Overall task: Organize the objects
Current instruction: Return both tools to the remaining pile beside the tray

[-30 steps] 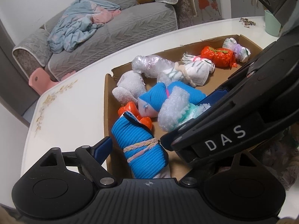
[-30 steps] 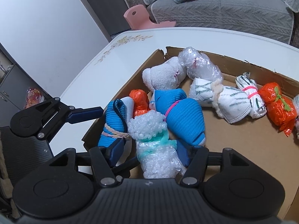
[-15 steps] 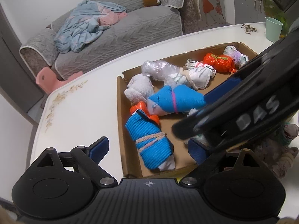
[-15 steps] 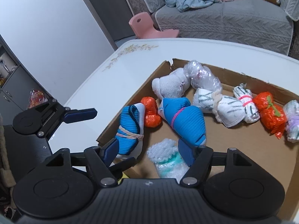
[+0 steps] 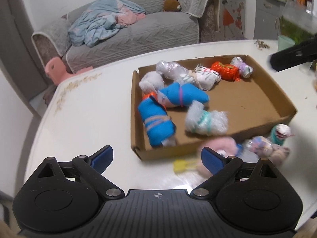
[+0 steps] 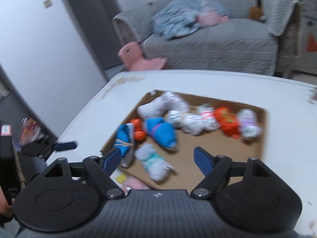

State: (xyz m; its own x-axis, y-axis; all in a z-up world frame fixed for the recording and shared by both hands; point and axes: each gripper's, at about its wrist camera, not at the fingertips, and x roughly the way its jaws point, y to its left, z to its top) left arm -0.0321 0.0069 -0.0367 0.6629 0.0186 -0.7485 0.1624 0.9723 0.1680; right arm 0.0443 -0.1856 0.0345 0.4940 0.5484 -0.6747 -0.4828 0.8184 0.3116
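Lying in the cardboard box (image 5: 257, 107) on the white bench (image 5: 89, 107), the wrapped bundles (image 5: 178, 97) are clustered toward its left end. Both the left gripper (image 5: 156, 158) and right gripper (image 6: 156, 158) are held with fingers apart, nothing gripped.

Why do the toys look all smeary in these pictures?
Right wrist view: motion blur smears everything, the cardboard box and the sofa too. Left wrist view: the sofa is sharper, but the pink bundle beside the box is smudged, and glare shines on the white table.
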